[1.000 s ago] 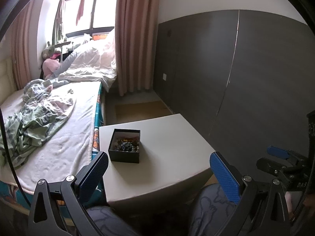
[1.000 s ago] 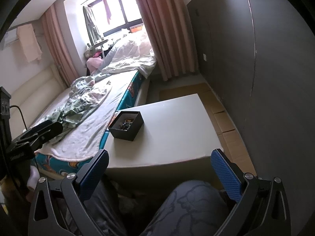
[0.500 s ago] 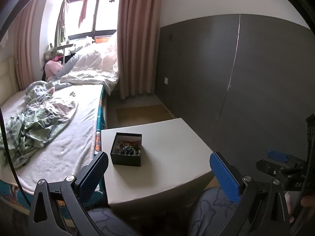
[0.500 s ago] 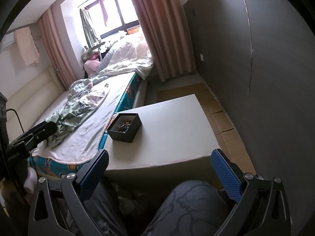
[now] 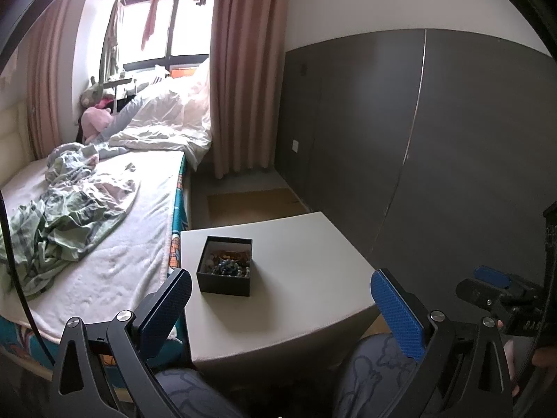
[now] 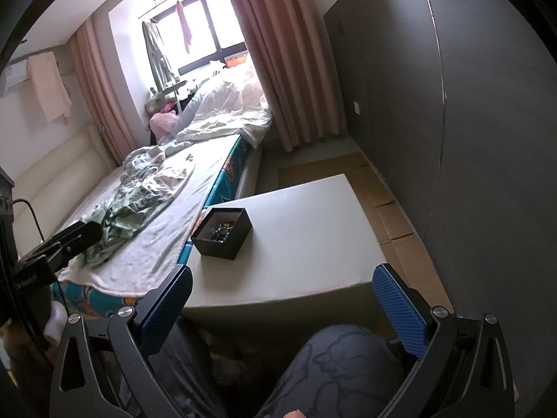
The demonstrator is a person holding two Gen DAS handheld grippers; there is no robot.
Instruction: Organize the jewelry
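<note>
A small open black box (image 5: 225,267) holding a tangle of beaded jewelry (image 5: 228,262) sits near the left edge of a low white table (image 5: 299,278). It also shows in the right wrist view (image 6: 222,232). My left gripper (image 5: 281,304) is open and empty, held above the table's near edge, short of the box. My right gripper (image 6: 282,299) is open and empty, held over my lap in front of the table. The right gripper's blue tip also shows in the left wrist view (image 5: 491,278).
A bed (image 5: 104,237) with rumpled bedding runs along the table's left side. A dark grey panelled wall (image 5: 435,146) stands to the right. Pink curtains (image 5: 243,80) and a window are at the back. My knees (image 6: 341,365) are below the table's front edge.
Both views have tilted up a little, so the box and table sit lower in frame. Both grippers stay open and empty.
</note>
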